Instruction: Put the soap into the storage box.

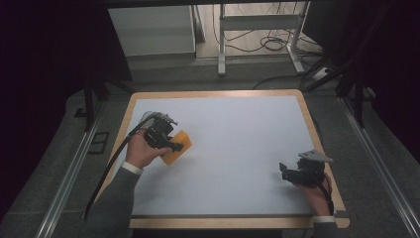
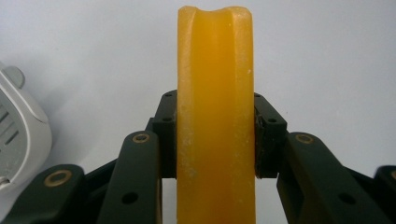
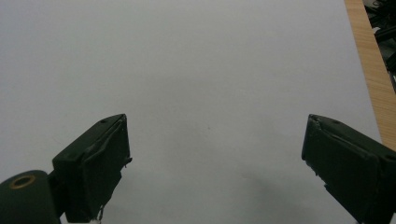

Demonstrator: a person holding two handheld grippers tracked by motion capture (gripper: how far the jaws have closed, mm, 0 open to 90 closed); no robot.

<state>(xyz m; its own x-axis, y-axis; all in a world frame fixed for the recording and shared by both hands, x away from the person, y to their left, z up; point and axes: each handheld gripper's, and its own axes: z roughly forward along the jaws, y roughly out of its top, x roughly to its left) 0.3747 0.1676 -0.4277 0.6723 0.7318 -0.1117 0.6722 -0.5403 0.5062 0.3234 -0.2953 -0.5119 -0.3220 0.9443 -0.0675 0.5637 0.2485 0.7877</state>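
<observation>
An orange sponge (image 2: 215, 116) is held edge-on in the left gripper (image 1: 171, 145), pinched across its thickness just above the worktop (image 1: 237, 148) at its left side. It is judged light, soft and compressible; a mid-body grip is advised. The right gripper (image 3: 215, 158) is rested low at the right edge, fingers (image 3: 95, 163) spread wide, nothing held.
</observation>
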